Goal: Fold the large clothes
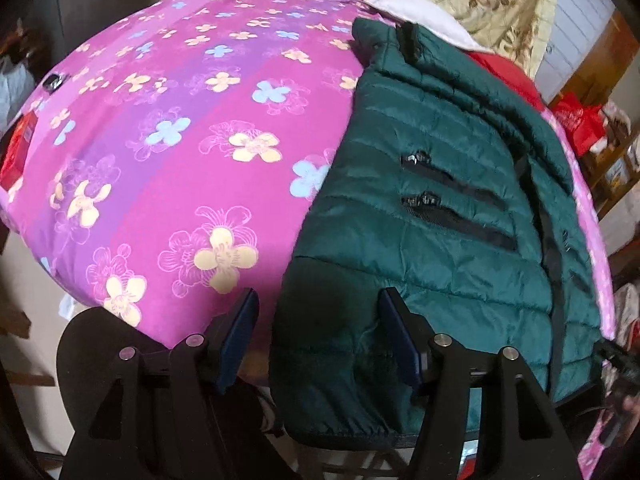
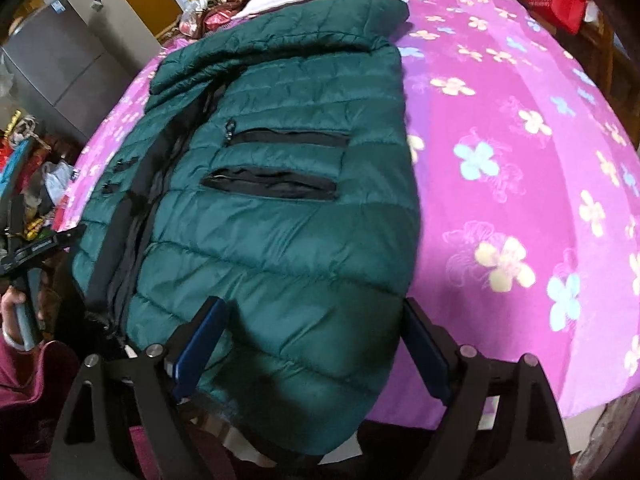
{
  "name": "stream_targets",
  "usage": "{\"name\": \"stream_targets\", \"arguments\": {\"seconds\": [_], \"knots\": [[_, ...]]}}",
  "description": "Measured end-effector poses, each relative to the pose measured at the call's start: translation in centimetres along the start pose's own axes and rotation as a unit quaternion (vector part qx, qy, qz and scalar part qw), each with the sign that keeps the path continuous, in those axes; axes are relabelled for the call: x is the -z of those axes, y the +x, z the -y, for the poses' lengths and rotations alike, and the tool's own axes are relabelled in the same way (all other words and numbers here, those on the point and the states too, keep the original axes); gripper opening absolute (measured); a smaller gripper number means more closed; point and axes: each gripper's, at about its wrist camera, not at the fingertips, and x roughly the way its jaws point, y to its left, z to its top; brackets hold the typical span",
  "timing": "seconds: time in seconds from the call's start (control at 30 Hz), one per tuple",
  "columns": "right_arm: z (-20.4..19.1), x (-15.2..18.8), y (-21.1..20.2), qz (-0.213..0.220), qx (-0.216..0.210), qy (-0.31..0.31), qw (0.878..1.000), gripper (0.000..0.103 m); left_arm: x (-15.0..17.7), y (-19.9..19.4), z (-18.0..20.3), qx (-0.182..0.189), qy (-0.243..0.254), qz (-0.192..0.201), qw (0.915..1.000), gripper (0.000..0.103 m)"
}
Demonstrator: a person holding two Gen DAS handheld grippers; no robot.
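Note:
A dark green quilted puffer jacket [image 1: 440, 208] lies flat on a pink flowered bedspread [image 1: 180, 140], collar at the far end, two black zip pockets facing up. It also shows in the right wrist view [image 2: 280, 220], on the bedspread [image 2: 520, 160]. My left gripper [image 1: 316, 312] is open and empty, hovering over the jacket's near hem corner. My right gripper [image 2: 314, 320] is open and empty above the jacket's near hem. The left gripper [image 2: 36, 248] also shows at the left edge of the right wrist view.
A red garment [image 1: 508, 76] and a white cloth [image 1: 416, 12] lie beyond the collar, with a beige flowered quilt [image 1: 492, 4] behind. A red bag [image 1: 580, 120] and cluttered shelves stand at the bed's side. A grey cabinet [image 2: 72, 52] stands further off.

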Motion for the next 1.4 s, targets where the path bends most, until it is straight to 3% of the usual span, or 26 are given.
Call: {"name": "stream_targets", "arguments": {"seconds": [0.3, 0.43, 0.53, 0.77, 0.93, 1.13, 1.3, 1.37, 1.4], "knots": [[1.8, -0.2, -0.1, 0.002, -0.002, 0.025, 1.000, 0.090, 0.2, 0.8, -1.0, 0.012, -0.018, -0.014, 0.9997, 0.050], [1.3, 0.5, 0.3, -0.007, -0.016, 0.010, 1.000, 0.090, 0.4, 1.3, -0.4, 0.006, -0.005, -0.015, 0.9999, 0.050], [0.4, 0.8, 0.5, -0.017, -0.055, -0.001, 0.998, 0.091, 0.4, 1.3, -0.2, 0.003, -0.003, -0.012, 0.9999, 0.050], [0.1, 0.6, 0.7, -0.009, -0.070, 0.007, 0.997, 0.092, 0.4, 1.1, -0.5, 0.002, 0.001, -0.019, 0.9998, 0.051], [0.6, 0.4, 0.5, -0.008, -0.064, 0.010, 0.998, 0.092, 0.3, 1.0, -1.2, 0.007, -0.014, -0.017, 0.9997, 0.051], [0.1, 0.4, 0.9, -0.013, -0.062, -0.003, 0.998, 0.092, 0.8, 1.4, -0.2, -0.008, 0.005, -0.006, 0.9999, 0.060], [0.4, 0.4, 0.9, -0.006, -0.074, 0.007, 0.997, 0.092, 1.3, 1.4, 0.7, -0.002, 0.024, -0.011, 0.9997, 0.060], [0.5, 0.5, 0.8, 0.003, -0.079, 0.012, 0.997, 0.092, 1.4, 1.4, 1.2, -0.002, 0.035, -0.011, 0.9993, 0.055], [0.4, 0.7, 0.8, 0.009, -0.080, 0.007, 0.997, 0.091, 1.4, 1.4, 1.3, 0.001, 0.036, -0.011, 0.9993, 0.046]]}}
